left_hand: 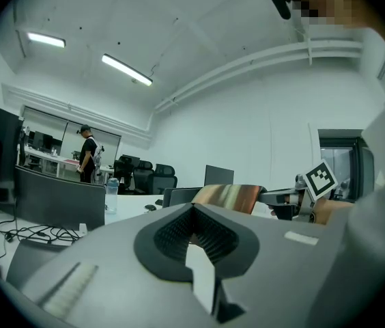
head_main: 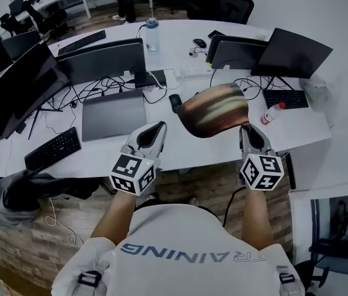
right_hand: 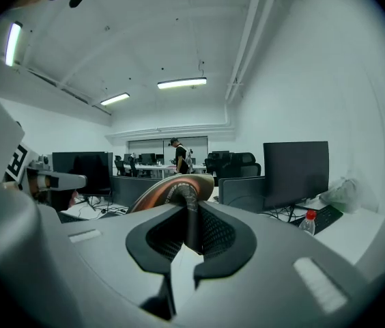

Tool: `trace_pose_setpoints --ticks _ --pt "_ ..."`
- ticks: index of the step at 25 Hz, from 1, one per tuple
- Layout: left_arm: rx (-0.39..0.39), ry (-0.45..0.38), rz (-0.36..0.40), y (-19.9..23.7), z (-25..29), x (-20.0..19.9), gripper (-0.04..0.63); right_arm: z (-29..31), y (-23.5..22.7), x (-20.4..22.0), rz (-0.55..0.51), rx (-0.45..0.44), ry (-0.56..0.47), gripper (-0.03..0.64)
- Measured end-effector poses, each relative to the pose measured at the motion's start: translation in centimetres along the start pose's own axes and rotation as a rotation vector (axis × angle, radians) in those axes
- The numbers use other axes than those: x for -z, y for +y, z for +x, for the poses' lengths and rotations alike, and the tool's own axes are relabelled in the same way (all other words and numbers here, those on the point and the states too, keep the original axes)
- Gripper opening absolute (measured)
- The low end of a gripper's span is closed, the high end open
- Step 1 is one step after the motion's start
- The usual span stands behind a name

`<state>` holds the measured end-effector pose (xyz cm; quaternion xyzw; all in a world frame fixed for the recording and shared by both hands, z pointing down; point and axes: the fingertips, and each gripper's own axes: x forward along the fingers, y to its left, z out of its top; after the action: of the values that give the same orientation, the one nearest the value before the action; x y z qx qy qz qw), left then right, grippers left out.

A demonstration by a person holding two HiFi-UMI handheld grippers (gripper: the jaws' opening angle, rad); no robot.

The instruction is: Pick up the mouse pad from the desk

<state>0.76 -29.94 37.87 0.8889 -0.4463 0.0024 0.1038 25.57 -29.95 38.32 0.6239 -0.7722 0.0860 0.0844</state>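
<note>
Copper-brown with cream bands, the mouse pad [head_main: 214,111] shows in my head view hanging in the air above the white desk [head_main: 180,154], clear of its surface and curling like a shallow bowl. My right gripper [head_main: 248,130] has it by its right edge. My left gripper [head_main: 156,131] hovers over the desk's near edge, to the left of the pad and not touching it. A grey laptop [head_main: 113,114] lies shut beyond the left gripper, a black keyboard [head_main: 52,148] sits further left, a black mouse [head_main: 174,102] rests just behind the pad, and a red-capped bottle [head_main: 273,113] lies to its right.

From the left gripper view, my jaws are together with nothing between the ribbed pads [left_hand: 209,232]. Past them the mouse pad [left_hand: 228,197] floats edge-up, and the right gripper's marker cube [left_hand: 321,178] shows beside it.

From the right gripper view, my jaws are clamped on the mouse pad [right_hand: 172,190]: its thin edge runs straight down between the pads [right_hand: 214,232], and the rest arches up and to the left beyond them. The red-capped bottle [right_hand: 308,222] lies on the desk at the right, in front of a dark monitor [right_hand: 295,173], and a person [right_hand: 177,157] stands far back in the room.
</note>
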Motion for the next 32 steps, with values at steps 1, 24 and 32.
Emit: trace_pose_setpoints --ticks 1,24,32 --pt "0.001 -0.005 -0.001 0.2 -0.1 -0.4 0.000 -0.2 0.0 -0.6 0.009 0.006 -0.007 0.044" --pt "-0.038 -0.022 0.013 0.7 -2.0 -1.3 0.000 -1.0 1.6 -2.8 -0.003 -0.010 -0.098 0.044" --pt "-0.039 -0.012 0.008 0.0 -1.8 -0.8 0.000 -1.2 1.3 -2.8 0.013 -0.029 -0.103 0.044"
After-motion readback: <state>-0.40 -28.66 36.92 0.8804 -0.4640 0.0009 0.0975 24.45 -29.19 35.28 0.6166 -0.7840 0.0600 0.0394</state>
